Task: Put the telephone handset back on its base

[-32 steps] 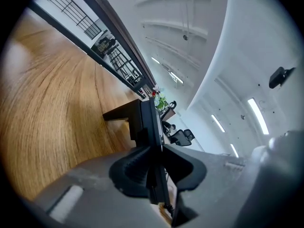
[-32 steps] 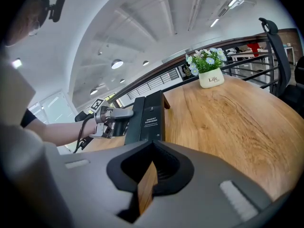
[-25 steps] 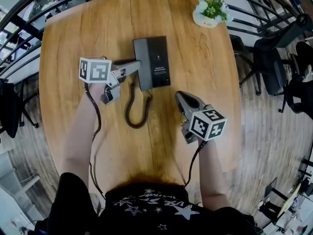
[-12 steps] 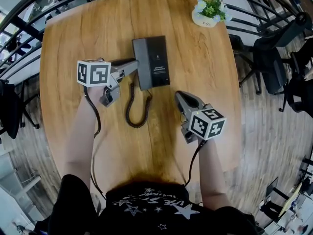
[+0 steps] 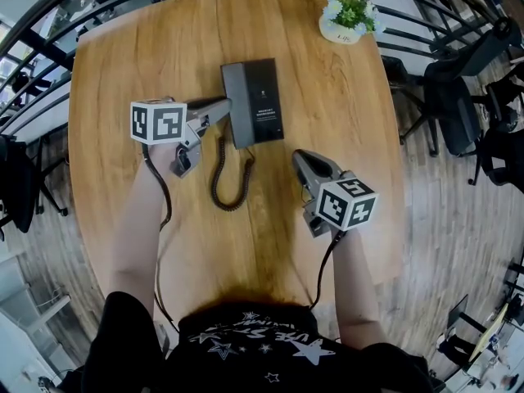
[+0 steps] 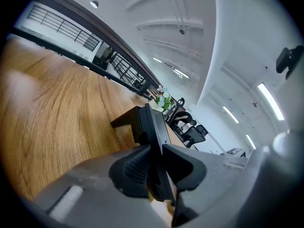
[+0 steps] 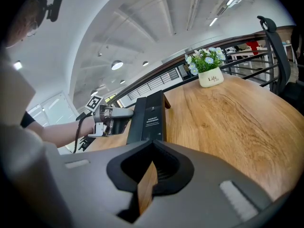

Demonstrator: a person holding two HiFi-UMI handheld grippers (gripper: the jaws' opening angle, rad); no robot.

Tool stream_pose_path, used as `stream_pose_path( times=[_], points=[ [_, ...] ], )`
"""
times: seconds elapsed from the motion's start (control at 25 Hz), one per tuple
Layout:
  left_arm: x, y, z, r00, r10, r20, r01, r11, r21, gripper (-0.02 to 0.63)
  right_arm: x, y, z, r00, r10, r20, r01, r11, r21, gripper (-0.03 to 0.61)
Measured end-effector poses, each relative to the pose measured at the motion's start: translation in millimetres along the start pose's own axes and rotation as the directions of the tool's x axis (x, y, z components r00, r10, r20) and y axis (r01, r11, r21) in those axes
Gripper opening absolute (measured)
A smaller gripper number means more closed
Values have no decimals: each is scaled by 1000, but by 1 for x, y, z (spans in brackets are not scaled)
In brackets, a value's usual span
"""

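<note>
Hardly anything has shifted since half a second ago: left gripper [image 5: 224, 106] stays at the left edge of the telephone base [image 5: 264, 101], right one unmoved too. We note the left jaws clamped on the black handset [image 5: 234, 105], which lies along the base's left side; we cannot tell whether it is fully seated. Coiled cord [image 5: 223, 178] loops on the wooden table [image 5: 123, 56] just in front of the base, toward us. Right gripper [image 5: 301, 160] is near the base's front right corner, apart from it, jaws together with nothing between them, only wood grain showing through the slit. Potted flowers [image 5: 347, 19] stand beyond the base, off to its right, by the table's far edge
</note>
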State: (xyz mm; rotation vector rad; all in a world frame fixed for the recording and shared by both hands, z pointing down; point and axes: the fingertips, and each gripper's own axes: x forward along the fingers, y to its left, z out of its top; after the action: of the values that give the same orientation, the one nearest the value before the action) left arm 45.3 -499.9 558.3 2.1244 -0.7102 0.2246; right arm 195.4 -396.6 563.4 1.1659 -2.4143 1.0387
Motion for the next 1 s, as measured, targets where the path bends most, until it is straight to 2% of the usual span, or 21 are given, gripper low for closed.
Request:
stream_pose_path(
  times=[0.2,0.36,0.52,0.68,1.0],
  points=[
    [-5,-8,-4,1000,26,9,-26,1000,-15,77,-9,11,4,1000,-1,14,2,1000,-13,0],
    [-21,-26,-8,999,14,38,-13,999,-47,77,-22,29,11,999,-1,41,2,1000,-27,0],
    [-48,-54,-17,999,-4,46,6,999,-33,77,-41,57,17,998,3,70,0,999,-49,0],
    [-81,-78,-35,999,-16,49,16,1000,-5,77,-61,86,16,994,-2,105,10,998,-68,0],
    [-157,-114,-87,995,-59,85,59,998,-2,77,-96,155,-3,985,-19,174,38,994,-101,0]
  ],
)
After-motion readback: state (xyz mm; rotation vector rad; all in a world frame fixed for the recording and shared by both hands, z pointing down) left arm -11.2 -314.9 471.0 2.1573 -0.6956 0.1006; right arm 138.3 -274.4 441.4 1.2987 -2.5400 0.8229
